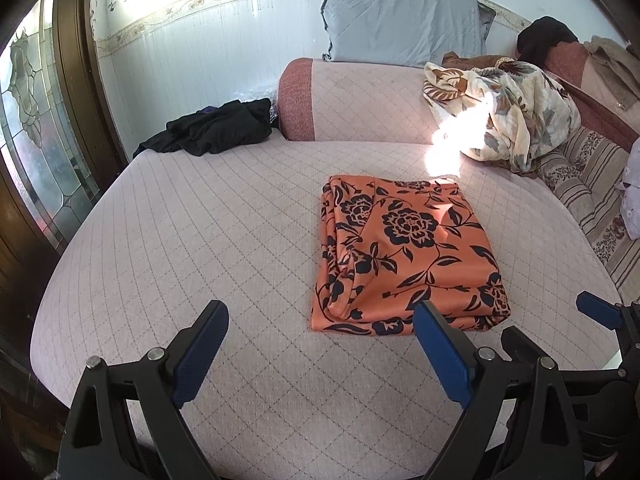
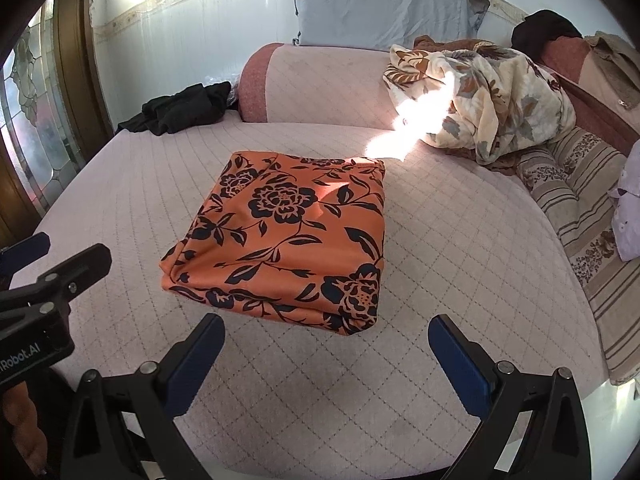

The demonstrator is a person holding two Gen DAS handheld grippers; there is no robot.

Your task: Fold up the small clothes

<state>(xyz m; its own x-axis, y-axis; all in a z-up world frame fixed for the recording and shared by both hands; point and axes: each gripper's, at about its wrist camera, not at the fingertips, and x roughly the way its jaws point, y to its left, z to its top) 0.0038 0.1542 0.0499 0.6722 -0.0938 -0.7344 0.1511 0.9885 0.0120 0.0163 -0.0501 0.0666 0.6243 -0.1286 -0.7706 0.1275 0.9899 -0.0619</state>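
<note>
Black tongs [image 1: 322, 322] with blue pads [image 1: 442, 356] (silver screws).

An orange cloth [image 2: 280, 236] is covered with black flowers. The bed [image 2: 440, 280] is pink with a diamond pattern. A grey pillow [image 2: 380, 4] and a cream blanket [image 2: 500, 100] with brown leaves are seen.

Both wrist views look low and forward across the bed [image 1: 160, 220]; both share the folded orange cloth [image 2: 288, 236].
</note>
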